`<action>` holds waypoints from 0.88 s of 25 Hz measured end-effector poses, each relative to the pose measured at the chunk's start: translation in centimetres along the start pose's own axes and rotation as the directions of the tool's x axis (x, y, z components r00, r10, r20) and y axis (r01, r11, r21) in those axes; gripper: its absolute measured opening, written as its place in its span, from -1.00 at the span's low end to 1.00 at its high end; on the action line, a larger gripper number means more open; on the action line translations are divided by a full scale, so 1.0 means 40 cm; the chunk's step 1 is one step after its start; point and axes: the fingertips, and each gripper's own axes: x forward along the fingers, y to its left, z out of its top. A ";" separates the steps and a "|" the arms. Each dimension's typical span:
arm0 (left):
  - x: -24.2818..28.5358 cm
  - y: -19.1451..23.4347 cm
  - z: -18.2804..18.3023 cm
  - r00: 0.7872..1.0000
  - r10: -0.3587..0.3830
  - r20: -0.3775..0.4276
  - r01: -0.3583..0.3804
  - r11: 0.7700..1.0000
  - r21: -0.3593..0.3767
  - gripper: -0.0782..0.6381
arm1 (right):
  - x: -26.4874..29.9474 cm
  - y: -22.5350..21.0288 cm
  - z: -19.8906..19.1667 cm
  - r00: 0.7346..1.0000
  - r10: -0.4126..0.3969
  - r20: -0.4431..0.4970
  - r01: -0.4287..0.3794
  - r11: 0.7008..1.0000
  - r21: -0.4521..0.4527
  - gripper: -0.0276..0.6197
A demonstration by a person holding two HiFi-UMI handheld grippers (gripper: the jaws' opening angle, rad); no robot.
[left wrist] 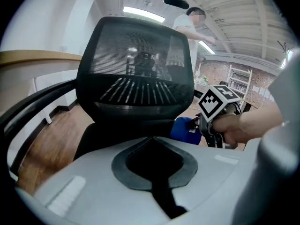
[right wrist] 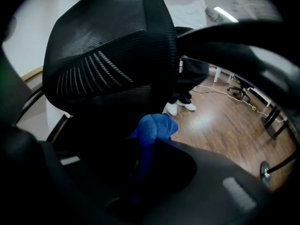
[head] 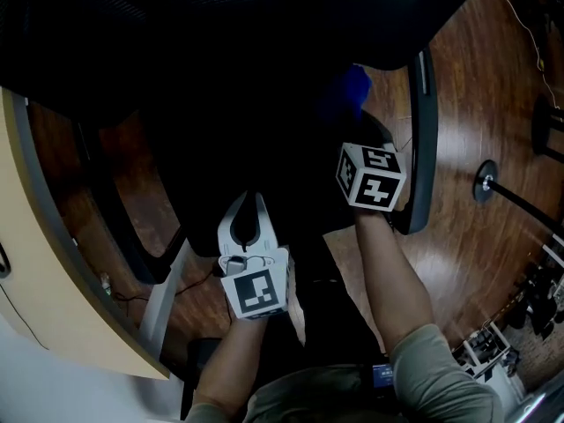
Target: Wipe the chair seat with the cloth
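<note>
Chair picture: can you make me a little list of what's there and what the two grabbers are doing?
chair: black, with a mesh backrest and a dark seat
cloth: blue, bunched up, over the seat's right side
right gripper: shut on the cloth
left gripper: jaws together, holding nothing, near the seat's front
floor: brown wood

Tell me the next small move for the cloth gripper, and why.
Probably press the right gripper down and drag it back toward you across the chair seat: its jaws are clamped on the blue cloth, which sits at the seat's far right corner by the backrest, leaving most of the seat nearer you.
</note>
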 end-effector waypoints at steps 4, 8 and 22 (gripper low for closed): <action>-0.056 0.074 0.002 0.997 0.070 0.019 -0.069 0.997 -0.036 -0.77 | -0.042 0.141 0.008 0.996 0.090 0.013 -0.089 0.994 -0.065 -0.64; -0.122 0.158 0.002 0.991 0.131 0.032 -0.129 0.990 -0.064 -0.77 | -0.084 0.353 0.002 0.971 0.238 0.002 -0.235 0.960 -0.154 -0.64; -0.292 0.324 -0.137 0.961 0.269 -0.061 -0.275 0.953 -0.129 -0.77 | -0.085 0.889 -0.179 0.815 0.535 -0.222 -0.573 0.687 -0.446 -0.64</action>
